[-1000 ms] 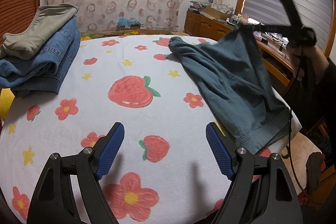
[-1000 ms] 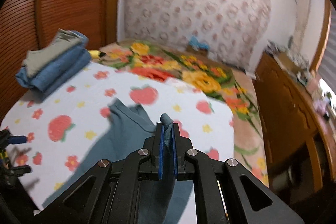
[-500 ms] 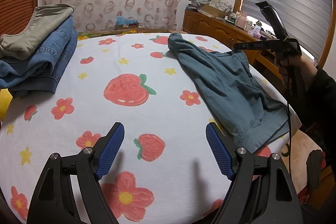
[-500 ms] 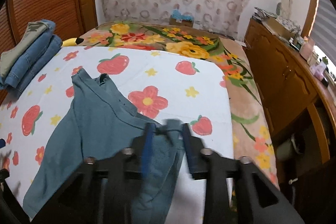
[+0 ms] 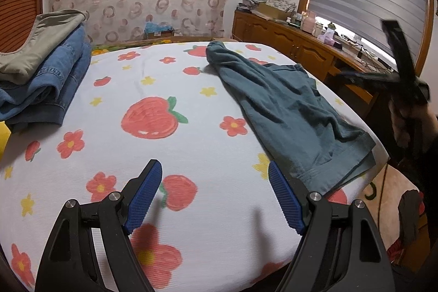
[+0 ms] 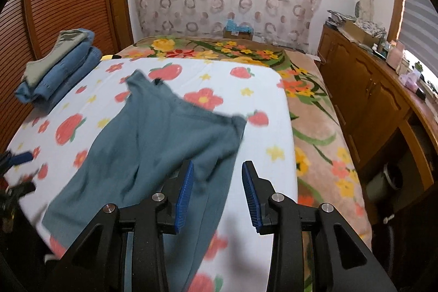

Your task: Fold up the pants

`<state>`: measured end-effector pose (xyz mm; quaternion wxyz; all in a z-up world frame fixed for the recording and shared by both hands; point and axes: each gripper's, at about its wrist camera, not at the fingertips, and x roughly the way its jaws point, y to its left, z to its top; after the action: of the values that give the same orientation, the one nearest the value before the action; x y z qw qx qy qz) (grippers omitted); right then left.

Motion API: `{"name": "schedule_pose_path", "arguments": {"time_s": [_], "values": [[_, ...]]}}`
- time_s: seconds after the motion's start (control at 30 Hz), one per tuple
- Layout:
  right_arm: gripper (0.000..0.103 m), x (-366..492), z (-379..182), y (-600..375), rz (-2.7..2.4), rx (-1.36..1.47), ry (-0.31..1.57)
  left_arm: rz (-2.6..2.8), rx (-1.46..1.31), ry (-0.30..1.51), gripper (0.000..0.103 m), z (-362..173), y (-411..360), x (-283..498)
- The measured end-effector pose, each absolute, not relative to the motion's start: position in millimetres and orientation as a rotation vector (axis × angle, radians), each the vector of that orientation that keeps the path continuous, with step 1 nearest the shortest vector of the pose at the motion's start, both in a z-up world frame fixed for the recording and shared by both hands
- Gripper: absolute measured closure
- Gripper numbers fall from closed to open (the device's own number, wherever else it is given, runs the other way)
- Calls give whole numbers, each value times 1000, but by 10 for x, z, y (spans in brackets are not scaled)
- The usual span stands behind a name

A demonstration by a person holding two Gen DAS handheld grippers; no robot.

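The teal pants [image 5: 287, 111] lie spread and rumpled on the right side of the strawberry-print sheet [image 5: 169, 155], one end hanging slightly over the near right edge. My left gripper [image 5: 215, 199] hovers open over bare sheet, left of the pants' near hem, touching nothing. My right gripper [image 6: 217, 190] stands open just above the pants [image 6: 164, 138], with no cloth between its blue pads. In the left wrist view, a hand holds the blurred right gripper [image 5: 405, 89] beyond the bed's right edge.
A stack of folded jeans and a khaki garment [image 5: 41, 78] sits at the far left corner of the bed [image 6: 60, 64]. A floral blanket [image 6: 309, 127] covers the mattress beside the sheet. A wooden cabinet [image 6: 369, 100] runs along the right wall.
The right gripper opened and let go of the pants' end, which dropped flat onto the bed. It then drew back and down. The left gripper stayed put.
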<state>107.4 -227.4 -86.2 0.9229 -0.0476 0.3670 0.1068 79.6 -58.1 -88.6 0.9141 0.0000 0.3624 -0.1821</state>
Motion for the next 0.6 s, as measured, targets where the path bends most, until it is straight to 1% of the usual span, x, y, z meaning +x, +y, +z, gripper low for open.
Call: {"name": "schedule_pose_path", "arguments": {"time_s": [0.3,0.6], "values": [[65,343,-904,-2339,254,-77,732,-412,33,755,22,-872,-792,778],[65,88,-1056,-2367,268,-28,766,-474,57,767,22,-878,-987,725]]}}
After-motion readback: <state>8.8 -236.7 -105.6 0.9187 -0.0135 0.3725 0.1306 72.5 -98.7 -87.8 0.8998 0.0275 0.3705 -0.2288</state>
